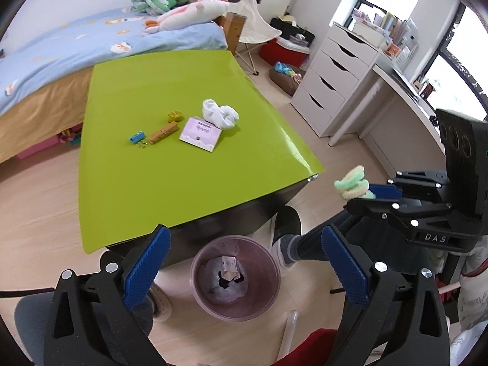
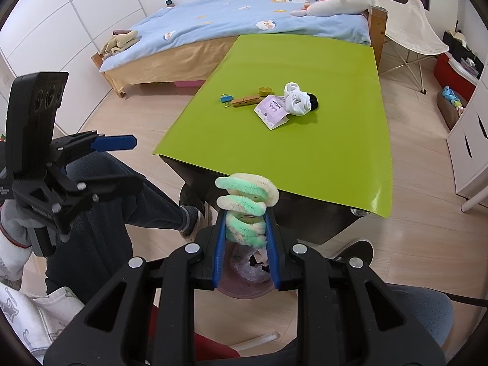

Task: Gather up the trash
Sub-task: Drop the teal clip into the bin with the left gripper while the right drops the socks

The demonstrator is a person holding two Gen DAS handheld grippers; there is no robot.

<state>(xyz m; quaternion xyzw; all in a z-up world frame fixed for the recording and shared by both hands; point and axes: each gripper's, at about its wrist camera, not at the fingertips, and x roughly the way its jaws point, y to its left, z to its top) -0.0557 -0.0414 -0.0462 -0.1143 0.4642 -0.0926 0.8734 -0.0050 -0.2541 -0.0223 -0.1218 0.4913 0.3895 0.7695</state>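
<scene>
Left gripper (image 1: pixel 244 262) hangs with jaws spread wide and empty over a pink bin (image 1: pixel 235 277) on the wood floor. Right gripper (image 2: pixel 245 228) clamps a fuzzy green-and-cream coil (image 2: pixel 245 201) above the same bin. Beyond: lime-green desk (image 1: pixel 146 183), then a bed (image 1: pixel 61 48).

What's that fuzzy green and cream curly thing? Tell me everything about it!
The curly thing is a fuzzy spiral coil, mint green and cream twisted together, soft like chenille. It is up in the air, standing on end. The right gripper is shut on its lower loops, blue pads pressing both sides; the top loops poke out past the fingertips. The pink bin on the floor shows behind and below it. Nothing else touches it.
</scene>
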